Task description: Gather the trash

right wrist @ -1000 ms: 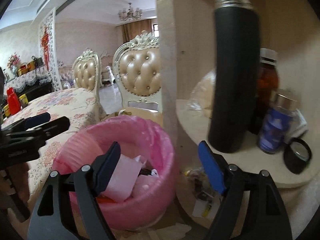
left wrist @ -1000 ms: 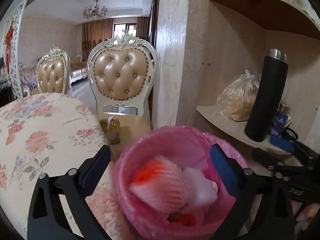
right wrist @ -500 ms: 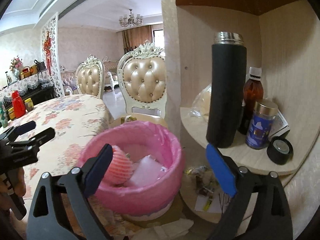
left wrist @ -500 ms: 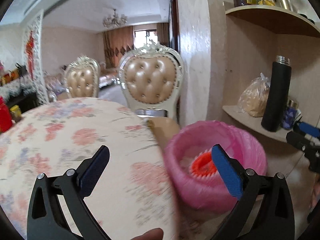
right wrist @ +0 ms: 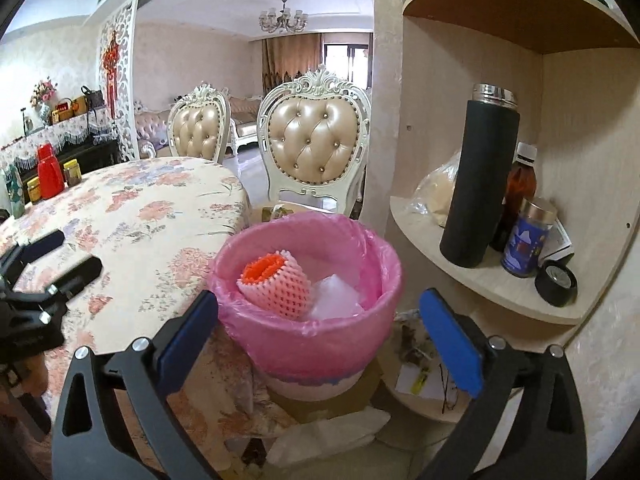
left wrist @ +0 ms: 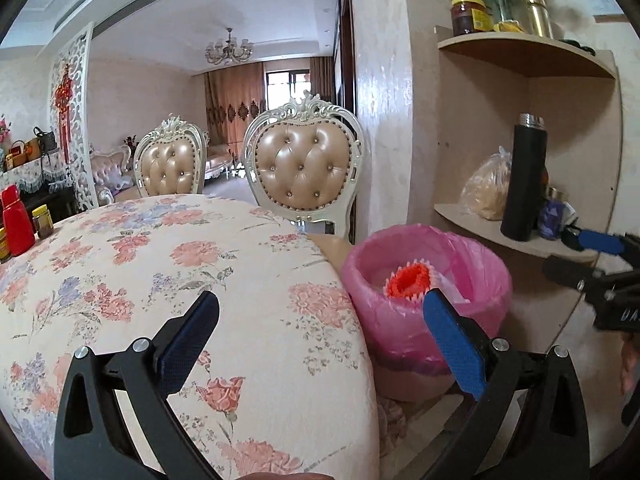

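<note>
My left tongs (left wrist: pixel 320 332) and right tongs (right wrist: pixel 320 328) are both wide apart, holding nothing. Just past them, the round pink bin (right wrist: pixel 316 340) holds a soft foam net (right wrist: pixel 276 284) and crinkly plastic.

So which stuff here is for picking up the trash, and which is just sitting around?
For the job:
- pink bin
- foam fruit net lying inside it
- crumpled plastic beside the net
- left gripper and right gripper, both open and empty

Just lying about:
- black flask, brown bottle, blue jar
- red bottle on the table
- two chairs
</note>
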The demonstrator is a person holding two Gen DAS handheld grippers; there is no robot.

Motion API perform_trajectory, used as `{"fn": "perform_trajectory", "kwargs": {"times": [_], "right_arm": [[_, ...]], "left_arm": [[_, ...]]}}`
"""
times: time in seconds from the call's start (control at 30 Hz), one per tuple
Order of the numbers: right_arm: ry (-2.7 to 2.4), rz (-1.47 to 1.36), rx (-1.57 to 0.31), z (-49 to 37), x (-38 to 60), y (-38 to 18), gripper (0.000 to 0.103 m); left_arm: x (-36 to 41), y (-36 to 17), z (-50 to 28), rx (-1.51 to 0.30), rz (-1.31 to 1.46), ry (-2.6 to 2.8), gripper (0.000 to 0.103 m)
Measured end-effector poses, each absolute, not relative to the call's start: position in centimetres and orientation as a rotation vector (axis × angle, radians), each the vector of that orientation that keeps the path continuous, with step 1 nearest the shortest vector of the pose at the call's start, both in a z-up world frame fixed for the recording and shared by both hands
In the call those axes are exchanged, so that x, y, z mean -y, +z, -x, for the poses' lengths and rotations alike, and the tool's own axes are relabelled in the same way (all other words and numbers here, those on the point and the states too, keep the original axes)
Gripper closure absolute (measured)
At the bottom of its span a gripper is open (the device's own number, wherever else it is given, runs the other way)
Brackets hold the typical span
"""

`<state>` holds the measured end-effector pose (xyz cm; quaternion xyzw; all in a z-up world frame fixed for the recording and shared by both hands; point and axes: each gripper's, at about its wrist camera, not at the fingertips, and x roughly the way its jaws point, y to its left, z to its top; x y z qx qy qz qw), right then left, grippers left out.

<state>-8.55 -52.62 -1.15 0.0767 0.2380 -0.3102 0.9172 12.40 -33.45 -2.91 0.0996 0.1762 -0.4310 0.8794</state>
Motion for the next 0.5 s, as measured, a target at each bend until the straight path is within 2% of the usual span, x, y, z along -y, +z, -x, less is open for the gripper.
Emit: {"fn": "perform_trajectory", "kwargs": {"times": [0.5], "right_arm": [[-0.633, -0.105, -0.479, 8.5, 50.9, -1.7, 0.005]], "left_arm": [[32.5, -2.8, -11.8, -0.374, -0.161, -0.977, 0.007]]}}
